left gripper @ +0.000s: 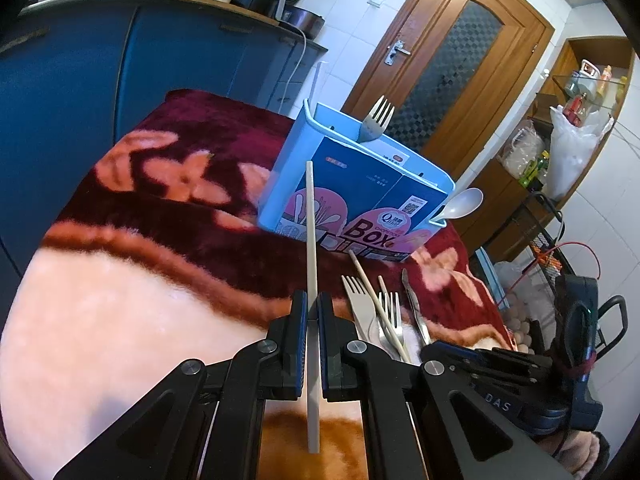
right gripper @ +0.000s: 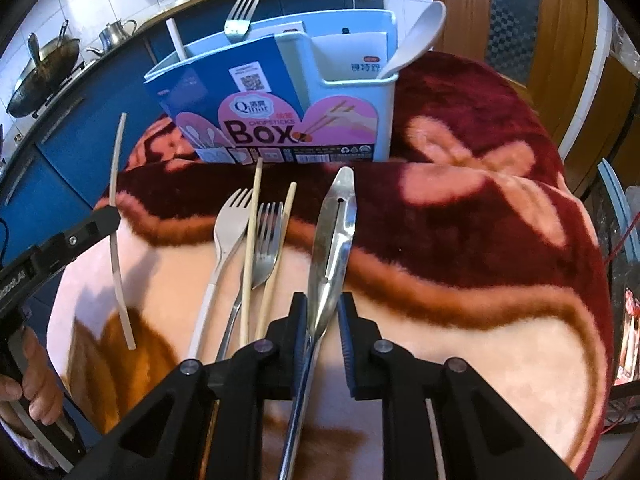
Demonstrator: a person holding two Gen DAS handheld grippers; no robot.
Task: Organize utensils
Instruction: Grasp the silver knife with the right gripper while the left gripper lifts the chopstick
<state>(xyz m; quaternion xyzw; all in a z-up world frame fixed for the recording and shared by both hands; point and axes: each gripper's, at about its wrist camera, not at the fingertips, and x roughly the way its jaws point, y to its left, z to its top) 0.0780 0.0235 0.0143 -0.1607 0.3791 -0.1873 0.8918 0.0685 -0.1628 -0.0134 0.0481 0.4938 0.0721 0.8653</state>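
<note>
My left gripper [left gripper: 313, 308] is shut on a white chopstick [left gripper: 310, 220] that stands up out of its fingers, above the blanket; the right wrist view shows that chopstick [right gripper: 116, 240] at the left. My right gripper [right gripper: 323, 312] points down over steel tongs [right gripper: 332, 240] lying on the blanket. The tongs run between its fingers against the left one, and a sliver of blanket shows beside the right one. Left of the tongs lie two forks [right gripper: 228, 232] and two wooden chopsticks [right gripper: 252, 240]. The light blue holder [right gripper: 352, 112] behind holds a fork [right gripper: 242, 14] and a white spoon [right gripper: 420, 36].
A red and pink flowered blanket [right gripper: 480, 200] covers the round table. Blue cabinets [left gripper: 60, 100] stand behind at the left and a wooden door [left gripper: 460, 72] behind the holder. A wire rack with eggs [left gripper: 520, 320] is close off the table's right edge.
</note>
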